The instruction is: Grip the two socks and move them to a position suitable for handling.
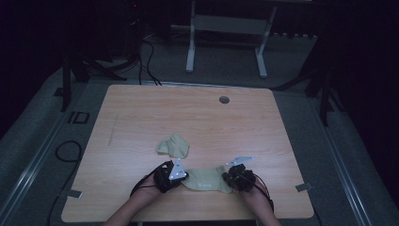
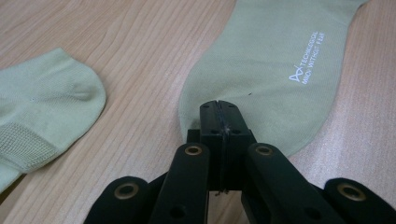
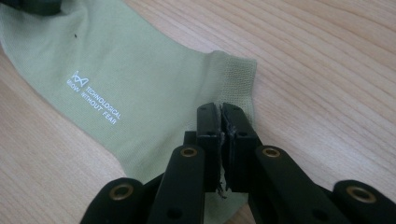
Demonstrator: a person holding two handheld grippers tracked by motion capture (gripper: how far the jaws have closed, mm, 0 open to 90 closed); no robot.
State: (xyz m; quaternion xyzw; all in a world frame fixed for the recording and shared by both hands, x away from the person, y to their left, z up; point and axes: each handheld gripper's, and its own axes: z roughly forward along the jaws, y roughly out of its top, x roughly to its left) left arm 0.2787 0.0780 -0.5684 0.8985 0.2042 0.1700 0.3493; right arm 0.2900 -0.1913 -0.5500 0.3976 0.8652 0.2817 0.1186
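**Q:** so what are your grippers doing right now?

**A:** Both pinched tight on the same sock [image 1: 205, 180]. My left gripper [image 1: 181, 176] has its jaws pressed together with the toe-end edge of the fabric caught between them; in the left gripper view the sock [image 2: 275, 70] runs away from the jaws toward about 1 o'clock. My right gripper [image 1: 229, 177] is squeezed down on the cuff end, and in the right gripper view you can see a bit of fabric nipped between the jaws, with the rest of the sock [image 3: 116, 79] stretching off to about 10 o'clock.

**Q:** and how's the sock lying?

**A:** Flat on the table [image 1: 197, 113], near the front edge, long axis running 9 to 3 in the high view: toe at 9 by my left hand [image 1: 155, 186], ribbed cuff at 3 by my right hand [image 1: 251, 190]. White printed lettering faces up.

**Q:** anything else on there?

**A:** A second sock [image 1: 173, 145], crumpled, sits at roughly 11 o'clock from the held one, near but not touching.
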